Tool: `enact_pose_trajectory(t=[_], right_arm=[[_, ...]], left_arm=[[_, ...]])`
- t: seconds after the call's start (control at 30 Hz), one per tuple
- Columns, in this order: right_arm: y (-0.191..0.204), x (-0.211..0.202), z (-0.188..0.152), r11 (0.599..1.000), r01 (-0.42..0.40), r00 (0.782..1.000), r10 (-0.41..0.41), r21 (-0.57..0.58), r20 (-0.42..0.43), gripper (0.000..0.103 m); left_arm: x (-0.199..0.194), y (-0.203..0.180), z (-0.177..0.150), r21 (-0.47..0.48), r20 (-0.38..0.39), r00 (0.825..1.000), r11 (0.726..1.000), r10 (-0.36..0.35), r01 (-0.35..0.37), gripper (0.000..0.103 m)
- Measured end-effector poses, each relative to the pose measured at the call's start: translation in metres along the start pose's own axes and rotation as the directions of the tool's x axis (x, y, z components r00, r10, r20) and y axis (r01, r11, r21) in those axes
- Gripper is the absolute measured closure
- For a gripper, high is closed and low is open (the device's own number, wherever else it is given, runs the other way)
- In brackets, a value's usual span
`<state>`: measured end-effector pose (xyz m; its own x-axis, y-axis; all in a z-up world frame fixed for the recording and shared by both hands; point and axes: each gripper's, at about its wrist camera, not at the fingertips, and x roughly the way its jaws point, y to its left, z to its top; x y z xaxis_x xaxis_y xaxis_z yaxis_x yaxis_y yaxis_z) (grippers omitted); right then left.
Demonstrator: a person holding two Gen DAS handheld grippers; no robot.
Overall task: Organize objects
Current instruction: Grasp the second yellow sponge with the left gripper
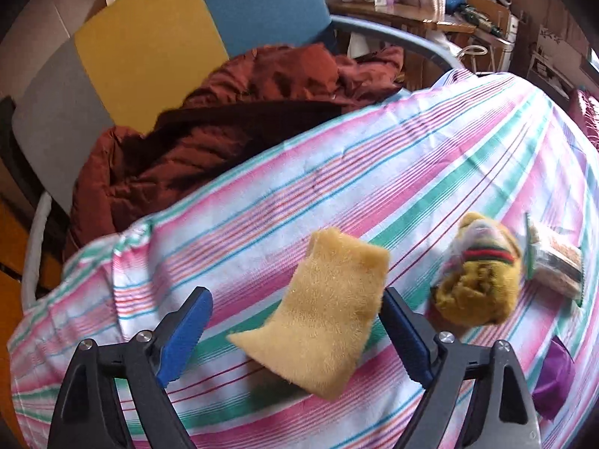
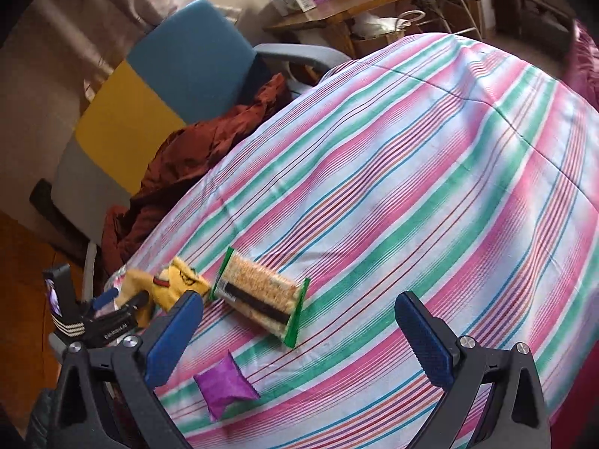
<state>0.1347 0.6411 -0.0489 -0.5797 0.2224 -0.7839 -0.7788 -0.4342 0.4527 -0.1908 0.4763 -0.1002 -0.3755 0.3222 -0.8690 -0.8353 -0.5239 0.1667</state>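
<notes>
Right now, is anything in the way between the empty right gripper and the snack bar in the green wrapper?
Nothing visible blocks it. The right gripper is open, and the green-wrapped cereal snack bar lies ahead on the striped pink and green bedsheet. The small purple wrapper sits nearer, off to the left.

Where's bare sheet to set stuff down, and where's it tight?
Free: the wide striped sheet right of and beyond the snack pack, up to its far edge; also the strip between the yellow cloth and the red coat. Crowded: near-left corner, where plush, snack pack and purple wrapper cluster by the left claw.
</notes>
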Motion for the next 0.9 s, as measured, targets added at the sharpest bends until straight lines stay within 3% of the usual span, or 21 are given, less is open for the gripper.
enact_pose_trajectory(t=[0.07, 0.17, 0.33, 0.5, 0.7, 0.9], right_arm=[[0.000, 0.003, 0.001, 1.000, 0.002, 1.000, -0.002, 0.002, -0.012, 0.000], [0.005, 0.006, -0.001, 1.000, 0.007, 1.000, -0.008, -0.026, -0.022, 0.000], [0.016, 0.013, -0.006, 0.996, 0.001, 0.999, -0.006, -0.095, -0.051, 0.000], [0.025, 0.023, -0.014, 0.987, 0.006, 0.995, -0.021, -0.160, -0.094, 0.000], [0.027, 0.030, -0.017, 0.983, -0.006, 0.992, -0.017, -0.183, -0.122, 0.000], [0.067, 0.050, -0.045, 0.926, -0.081, 0.975, -0.003, -0.368, -0.223, 0.007]], left_arm=[[0.008, 0.001, -0.004, -0.025, -0.037, 0.998, 0.999, -0.043, 0.042, 0.040], [0.003, 0.002, -0.010, -0.061, -0.018, 0.999, 0.997, -0.048, 0.047, 0.047], [-0.008, 0.000, -0.027, -0.108, -0.029, 0.999, 0.994, -0.035, 0.031, 0.050], [-0.022, 0.002, -0.053, -0.219, -0.060, 0.997, 0.975, -0.049, 0.035, 0.053], [-0.045, -0.011, -0.083, -0.249, -0.075, 0.995, 0.968, -0.062, 0.041, 0.054], [-0.071, -0.034, -0.125, -0.257, -0.055, 0.995, 0.964, -0.078, 0.061, 0.054]])
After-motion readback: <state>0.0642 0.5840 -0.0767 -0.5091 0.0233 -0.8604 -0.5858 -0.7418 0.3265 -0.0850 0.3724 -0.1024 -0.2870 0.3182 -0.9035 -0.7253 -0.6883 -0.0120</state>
